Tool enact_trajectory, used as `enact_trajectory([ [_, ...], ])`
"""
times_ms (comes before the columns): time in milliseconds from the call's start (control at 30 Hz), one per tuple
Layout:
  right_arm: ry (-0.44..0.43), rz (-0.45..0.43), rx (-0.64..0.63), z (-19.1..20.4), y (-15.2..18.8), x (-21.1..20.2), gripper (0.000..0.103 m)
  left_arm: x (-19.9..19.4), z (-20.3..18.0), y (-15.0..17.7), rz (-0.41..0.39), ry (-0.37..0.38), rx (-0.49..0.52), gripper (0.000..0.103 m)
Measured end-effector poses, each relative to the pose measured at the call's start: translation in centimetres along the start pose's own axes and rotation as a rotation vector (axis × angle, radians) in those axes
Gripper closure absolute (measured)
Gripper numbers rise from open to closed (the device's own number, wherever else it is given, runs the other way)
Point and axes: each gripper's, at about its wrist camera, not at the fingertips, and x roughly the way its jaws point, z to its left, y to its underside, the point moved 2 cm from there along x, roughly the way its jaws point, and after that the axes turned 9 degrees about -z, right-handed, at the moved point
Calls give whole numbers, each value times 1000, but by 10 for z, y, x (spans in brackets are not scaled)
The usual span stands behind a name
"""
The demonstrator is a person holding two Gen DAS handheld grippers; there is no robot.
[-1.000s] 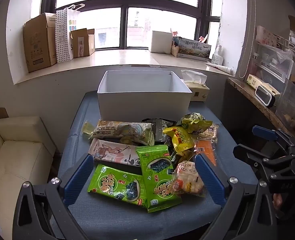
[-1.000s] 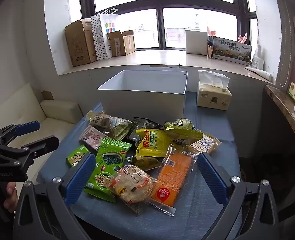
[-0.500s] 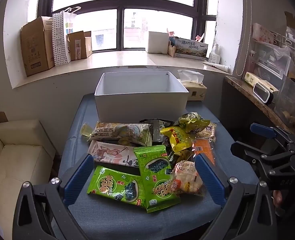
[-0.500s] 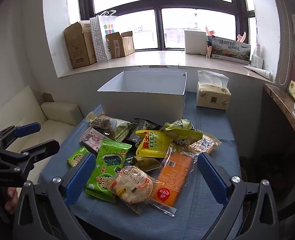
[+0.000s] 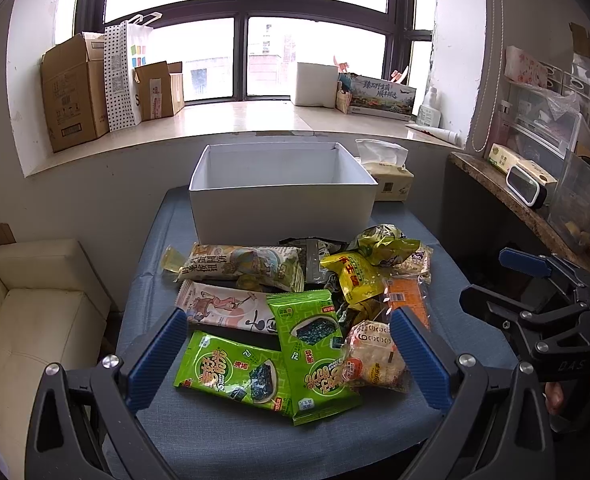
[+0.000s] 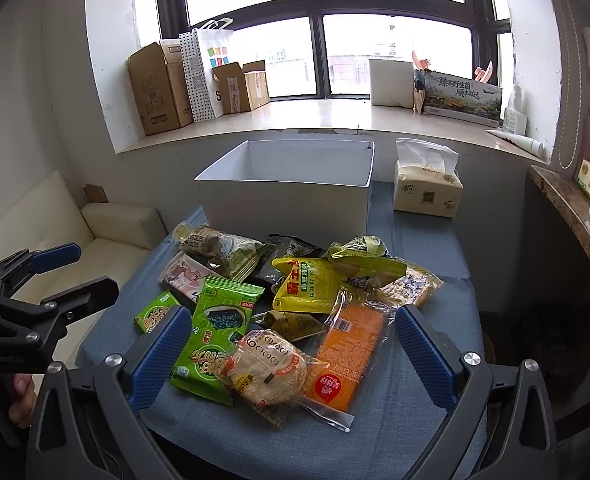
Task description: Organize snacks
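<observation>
A pile of snack packets lies on a blue-covered table (image 5: 223, 436): two green seaweed packs (image 5: 231, 372) (image 5: 315, 348), a round rice cracker pack (image 6: 267, 372), an orange pack (image 6: 347, 356), a yellow pack (image 6: 307, 284) and a long biscuit pack (image 5: 239, 266). An empty white box (image 5: 283, 204) stands behind the pile. My left gripper (image 5: 287, 356) is open, held above the near edge over the green packs. My right gripper (image 6: 291, 356) is open, held above the cracker and orange packs. Each gripper also shows in the other's view: right (image 5: 507, 280), left (image 6: 75, 268).
A tissue pack (image 6: 427, 188) sits right of the box. Cardboard boxes (image 6: 159, 88) and a paper bag stand on the window sill. A cream sofa (image 5: 35, 320) is left of the table, a cluttered shelf (image 5: 523, 188) to the right.
Both views have shifted slightly; the grippers rose or drew back a little from the pile. Both stay open and nothing on the table has moved.
</observation>
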Motion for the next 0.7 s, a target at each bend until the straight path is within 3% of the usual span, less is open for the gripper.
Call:
enact_trajectory([
  [700, -4, 6, 0, 0, 2, 1, 0, -1, 0, 1, 3, -1, 1, 0],
])
